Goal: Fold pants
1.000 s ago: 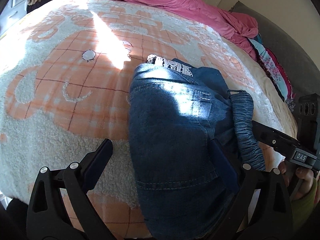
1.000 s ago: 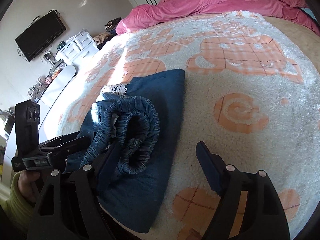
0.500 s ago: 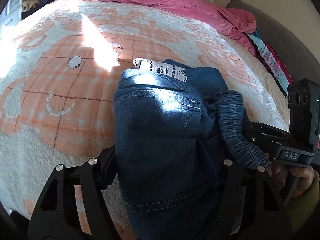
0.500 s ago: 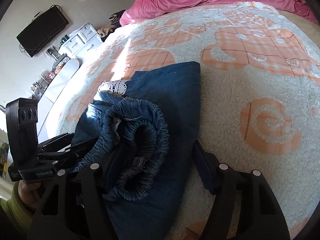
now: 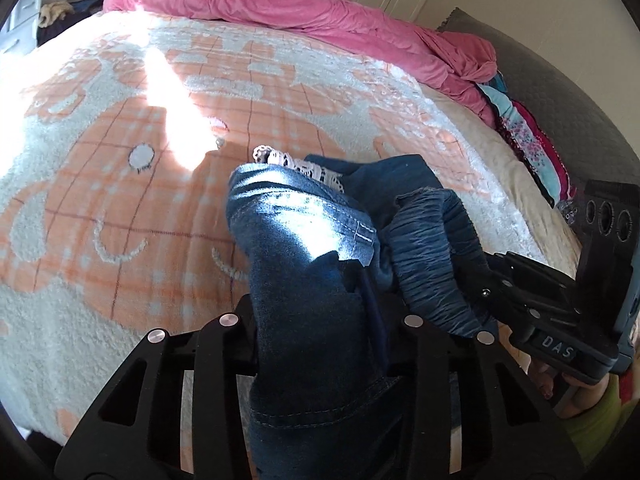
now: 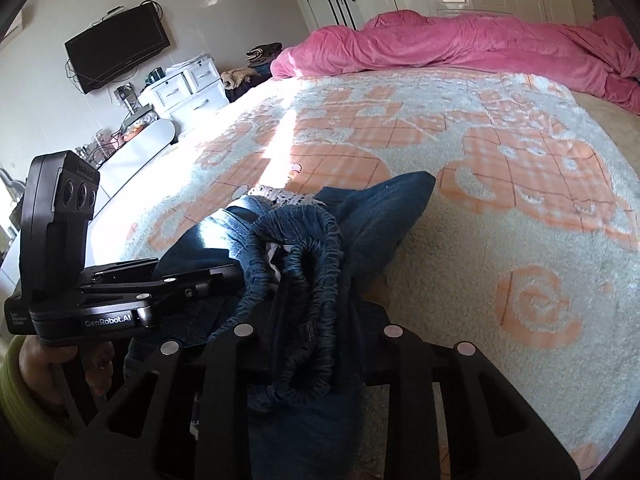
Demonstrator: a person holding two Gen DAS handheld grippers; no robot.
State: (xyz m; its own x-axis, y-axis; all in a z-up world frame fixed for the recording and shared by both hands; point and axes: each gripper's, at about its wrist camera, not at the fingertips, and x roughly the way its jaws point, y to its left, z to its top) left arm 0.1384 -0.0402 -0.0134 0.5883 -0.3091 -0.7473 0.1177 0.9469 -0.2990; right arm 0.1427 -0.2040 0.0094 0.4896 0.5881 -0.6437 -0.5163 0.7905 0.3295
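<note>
Folded blue denim pants (image 5: 304, 248) lie bunched on the orange and white fleece blanket (image 5: 120, 200). Their gathered elastic waistband (image 5: 432, 256) is on the right, and white lace trim (image 5: 304, 166) peeks out at the far end. My left gripper (image 5: 320, 308) is closing, its jaws squeezing the near denim fold. In the right wrist view my right gripper (image 6: 316, 320) is closing on the pants (image 6: 384, 216) at the waistband (image 6: 320, 248), which bulges between its fingers. Each gripper shows in the other's view: the right (image 5: 500, 284), the left (image 6: 224, 280).
A rumpled pink duvet (image 5: 280, 4) runs along the far side of the bed. Patterned clothes (image 5: 532, 148) are stacked by the grey headboard at the right. Beyond the bed's left edge stand white drawers (image 6: 184, 88), with a wall-mounted television (image 6: 118, 52) above them.
Both grippers have gone from wide open to closed around the pants. The denim is now pinched up into a narrower, taller bundle and sits closer to both cameras.
</note>
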